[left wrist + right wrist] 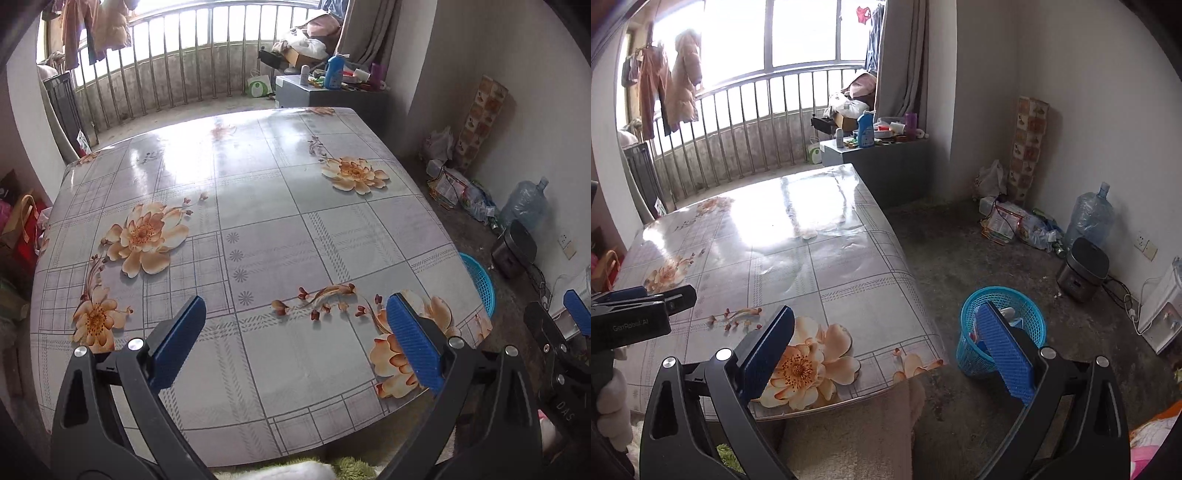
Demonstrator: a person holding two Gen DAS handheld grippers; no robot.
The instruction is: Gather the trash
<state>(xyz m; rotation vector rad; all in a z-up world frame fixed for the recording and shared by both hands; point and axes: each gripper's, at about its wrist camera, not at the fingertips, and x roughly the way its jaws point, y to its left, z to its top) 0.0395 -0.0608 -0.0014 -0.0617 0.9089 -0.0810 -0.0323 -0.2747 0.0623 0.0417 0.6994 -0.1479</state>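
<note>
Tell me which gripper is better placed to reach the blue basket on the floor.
Right. The right gripper is open beside the table's edge, and the basket sits just ahead of it; the left gripper faces the tabletop.

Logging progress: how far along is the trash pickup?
Looks nearly or fully done. Done: the table shows no loose trash, and the blue basket on the floor beside it already holds items. In hand: nothing; left gripper and right gripper are both open and empty. Left: nothing visible on the table.
</note>
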